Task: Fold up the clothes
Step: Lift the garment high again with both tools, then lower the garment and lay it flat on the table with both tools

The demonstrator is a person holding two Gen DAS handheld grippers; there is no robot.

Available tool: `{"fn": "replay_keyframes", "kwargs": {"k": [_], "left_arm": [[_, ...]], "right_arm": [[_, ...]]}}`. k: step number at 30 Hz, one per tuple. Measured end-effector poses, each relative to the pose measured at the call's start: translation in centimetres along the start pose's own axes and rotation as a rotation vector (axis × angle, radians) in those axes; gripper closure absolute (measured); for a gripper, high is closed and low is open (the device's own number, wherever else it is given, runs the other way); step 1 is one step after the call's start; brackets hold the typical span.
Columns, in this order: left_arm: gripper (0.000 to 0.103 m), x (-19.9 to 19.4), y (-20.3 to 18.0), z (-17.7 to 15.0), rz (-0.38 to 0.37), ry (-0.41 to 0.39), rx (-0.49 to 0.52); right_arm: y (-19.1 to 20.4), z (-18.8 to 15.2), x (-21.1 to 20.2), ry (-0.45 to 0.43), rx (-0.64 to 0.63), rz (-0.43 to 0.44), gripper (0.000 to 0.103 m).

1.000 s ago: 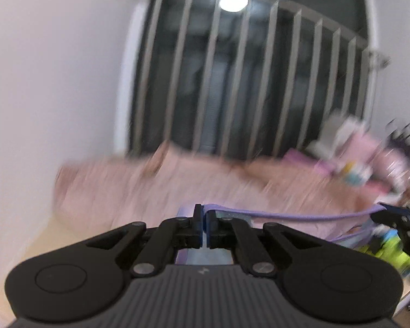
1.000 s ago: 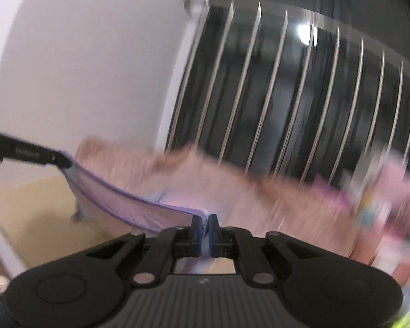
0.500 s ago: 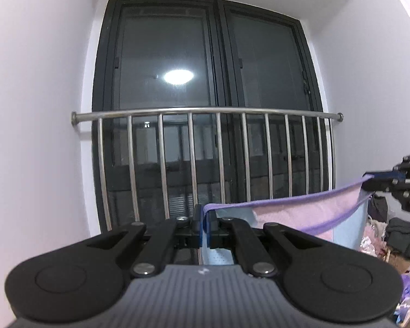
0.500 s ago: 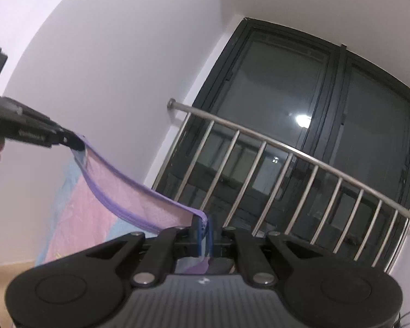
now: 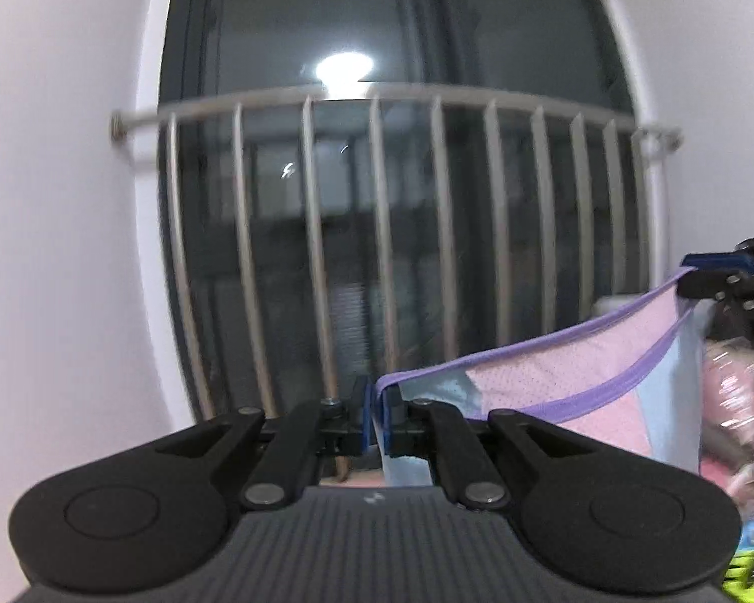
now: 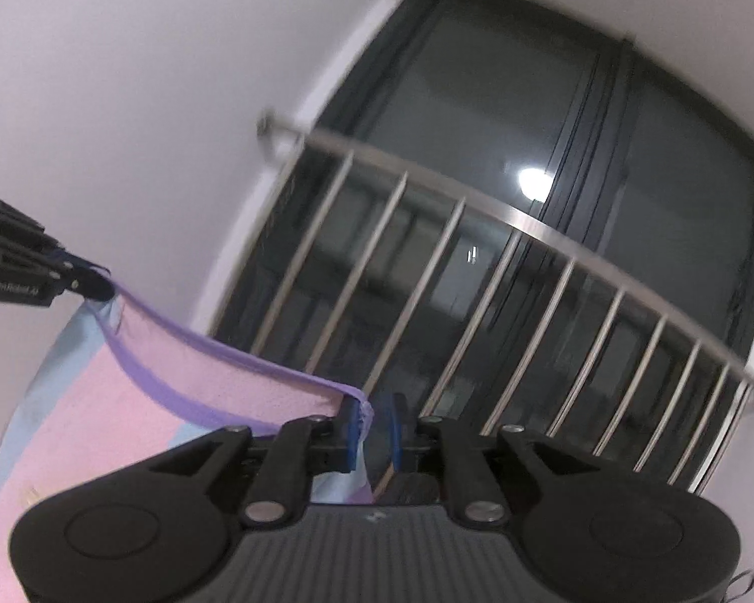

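A dark window behind a steel railing [image 5: 392, 100] fills the background. The left claw [image 5: 375, 419] pinches the purple hem of the pink-and-blue garment [image 5: 578, 377]. At 3 o'clock, the right claw [image 6: 372, 427] stands slightly parted, hem against one pad. The garment hangs airborne, sagging: light, limp. Grip at banded hem corners.

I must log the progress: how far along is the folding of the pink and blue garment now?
Done: the garment hangs spread in the air by its purple hem. In hand: the left tool is shut on the hem; the right tool shows a gap, with the hem against one pad. Left: no fold is visible yet.
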State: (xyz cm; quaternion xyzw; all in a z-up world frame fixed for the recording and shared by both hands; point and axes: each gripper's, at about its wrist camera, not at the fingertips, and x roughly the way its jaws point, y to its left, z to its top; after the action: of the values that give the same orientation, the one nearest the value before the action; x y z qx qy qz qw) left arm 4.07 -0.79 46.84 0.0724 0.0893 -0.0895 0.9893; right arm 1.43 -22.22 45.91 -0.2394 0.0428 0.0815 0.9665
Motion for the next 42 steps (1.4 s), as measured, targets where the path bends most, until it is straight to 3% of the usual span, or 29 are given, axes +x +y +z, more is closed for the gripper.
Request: {"fn": "replay_keyframes", "kwargs": {"k": [2,5,9,12,15,18,20,24,27,30,34,37,42], "left_arm": [[0.1,5.2,-0.9,-2.1,0.048,0.019,0.076],[0.101,12.0,-0.4,-2.7,0.075,0.067,0.056],[0.101,17.2,2.7,1.5,0.128,0.019,-0.005],[0.101,17.5,4.9,5.6,0.127,-0.074,-0.054],[0.101,16.0,6.1,7.5,0.113,-0.145,-0.085],[0.101,14.1,6.5,6.5,0.09,-0.148,-0.09],[0.101,13.4,6.5,4.5,0.077,-0.115,-0.09],[0.101,12.3,5.1,-3.6,0.057,0.0,-0.107],[0.101,13.0,2.8,-13.6,0.063,0.134,-0.099],[0.101,14.0,-0.3,-25.8,0.08,0.325,-0.07],[0.101,12.1,-0.7,-37.3,0.096,0.47,-0.215],[0.101,8.9,-0.4,-41.9,0.103,0.509,-0.29],[0.101,1.3,-1.6,-44.3,0.072,0.5,-0.345]], "right_arm": [[1.8,-1.8,5.1,0.026,-0.053,-0.046,0.097],[4.4,-3.7,12.3,0.029,-0.141,-0.13,0.1],[4.8,-2.8,19.2,0.012,-0.198,-0.194,0.1],[3.3,0.4,20.4,-0.05,-0.18,-0.231,0.1],[2.4,3.3,19.3,-0.104,-0.148,-0.24,0.1],[2.4,3.8,17.5,-0.117,-0.11,-0.212,0.1],[2.9,2.5,16.6,-0.075,-0.074,-0.156,0.1],[6.3,-3.9,16.1,0.058,-0.026,-0.05,0.1],[10.5,-11.7,16.6,0.205,0.02,0.035,0.1],[15.6,-20.8,17.2,0.375,0.062,0.125,0.1],[20.9,-30.6,15.2,0.509,0.119,0.186,0.1],[22.1,-33.9,11.6,0.534,0.187,0.215,0.1],[22.5,-36.1,4.5,0.524,0.274,0.247,0.1]]}}
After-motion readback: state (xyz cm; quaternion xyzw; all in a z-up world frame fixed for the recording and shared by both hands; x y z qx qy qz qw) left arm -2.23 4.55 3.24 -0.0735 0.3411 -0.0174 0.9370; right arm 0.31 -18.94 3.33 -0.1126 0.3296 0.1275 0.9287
